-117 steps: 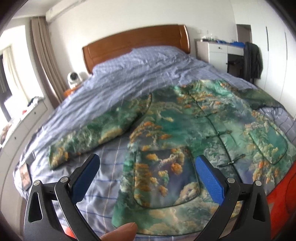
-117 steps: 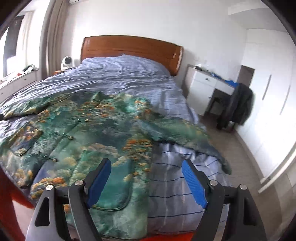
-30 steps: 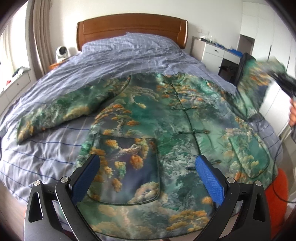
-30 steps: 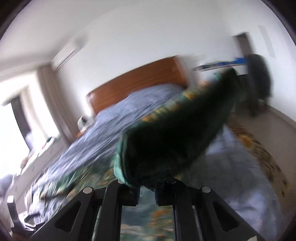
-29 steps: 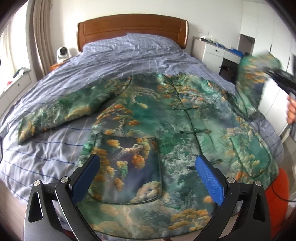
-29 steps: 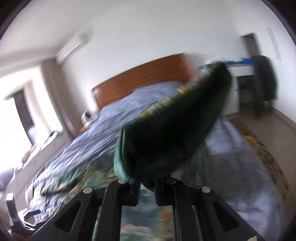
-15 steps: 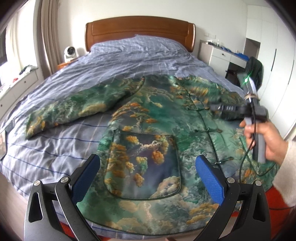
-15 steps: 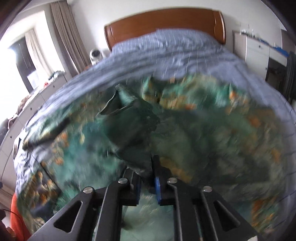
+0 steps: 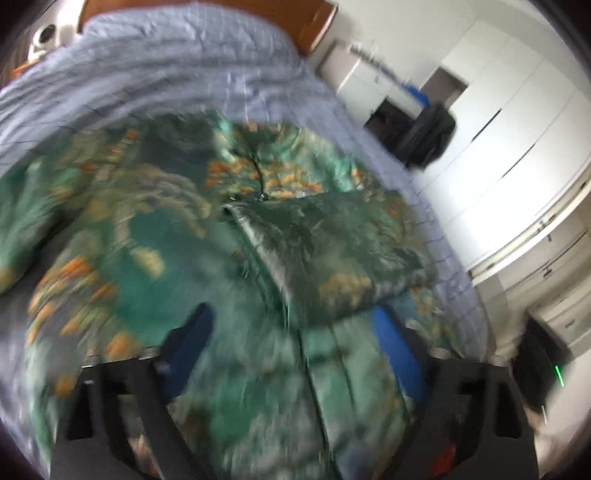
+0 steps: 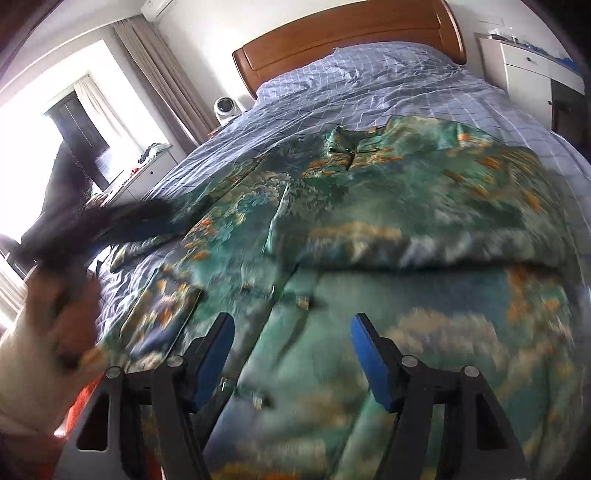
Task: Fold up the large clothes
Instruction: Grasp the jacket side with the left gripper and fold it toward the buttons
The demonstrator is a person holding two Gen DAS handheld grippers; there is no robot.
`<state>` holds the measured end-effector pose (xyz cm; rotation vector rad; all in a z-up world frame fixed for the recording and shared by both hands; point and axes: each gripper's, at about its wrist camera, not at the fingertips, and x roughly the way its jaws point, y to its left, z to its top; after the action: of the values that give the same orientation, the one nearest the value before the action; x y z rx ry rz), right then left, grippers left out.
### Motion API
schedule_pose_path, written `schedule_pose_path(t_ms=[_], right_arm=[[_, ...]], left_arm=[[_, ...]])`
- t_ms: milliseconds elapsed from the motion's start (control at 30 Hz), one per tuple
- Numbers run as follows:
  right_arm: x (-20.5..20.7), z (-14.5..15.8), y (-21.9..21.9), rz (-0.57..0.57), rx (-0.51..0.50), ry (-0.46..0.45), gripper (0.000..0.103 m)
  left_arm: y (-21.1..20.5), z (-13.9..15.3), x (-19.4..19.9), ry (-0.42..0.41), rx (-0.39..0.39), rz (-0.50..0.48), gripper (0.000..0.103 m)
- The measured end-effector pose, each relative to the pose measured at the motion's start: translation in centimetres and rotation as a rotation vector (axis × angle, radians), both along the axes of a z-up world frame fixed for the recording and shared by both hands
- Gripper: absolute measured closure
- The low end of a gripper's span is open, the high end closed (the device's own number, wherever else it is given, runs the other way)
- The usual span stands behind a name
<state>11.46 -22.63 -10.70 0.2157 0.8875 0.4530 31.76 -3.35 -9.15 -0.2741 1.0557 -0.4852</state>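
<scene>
A large green jacket with orange and cream tree print lies front up on the bed. Its right sleeve is folded across the chest; it also shows in the right wrist view. The other sleeve stretches out to the left. My left gripper is open and empty just above the jacket's middle. My right gripper is open and empty over the jacket near its buttons. The left hand and gripper appear blurred at the left of the right wrist view.
The bed has a blue checked cover and a wooden headboard. White wardrobes and a desk with a dark garment on a chair stand to the right. A small white device sits by the curtains.
My right gripper has let go of the right sleeve, which now lies folded across the chest, and has opened. My left gripper has swung right and closer over the jacket.
</scene>
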Motion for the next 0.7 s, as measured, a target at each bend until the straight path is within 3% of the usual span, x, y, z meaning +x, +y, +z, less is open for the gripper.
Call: schedule_pose_path(t_ms=[133, 200, 300, 433, 533, 600, 700], right_arm=[[-1.9, -0.2, -0.7, -0.002, 0.002, -0.005, 0.036], [-3.0, -0.2, -1.7, -0.01, 0.008, -0.007, 0.036], [-3.6, -0.3, -3.5, -0.042, 0.026, -0.004, 0.036], [-1.7, 0.5, -7.9, -0.144, 0.037, -0.015, 0.036], [1.4, 2.4, -11.6, -0.229, -0.021, -0.078, 0.036], [4.2, 3.7, -13.3, -0.267, -0.076, -0.11, 0.036], [9.9, 4.5, -15.0, -0.272, -0.127, -0.106, 0.04]], left_arm=[[-3.0, -3.5, 4.6, 0.114, 0.08, 0.01, 0.048], [-4.0, -5.0, 5.4, 0.153, 0.116, 0.008, 0.093], [-4.5, -5.0, 6.0, 0.146, 0.125, 0.018, 0.098], [-4.0, -0.3, 8.0, 0.013, 0.115, 0.053, 0.098], [-2.4, 2.8, 9.8, -0.065, 0.09, 0.091, 0.098], [-1.4, 3.1, 10.8, -0.076, 0.102, 0.104, 0.098], [-0.2, 0.7, 11.0, -0.03, 0.109, 0.124, 0.098]])
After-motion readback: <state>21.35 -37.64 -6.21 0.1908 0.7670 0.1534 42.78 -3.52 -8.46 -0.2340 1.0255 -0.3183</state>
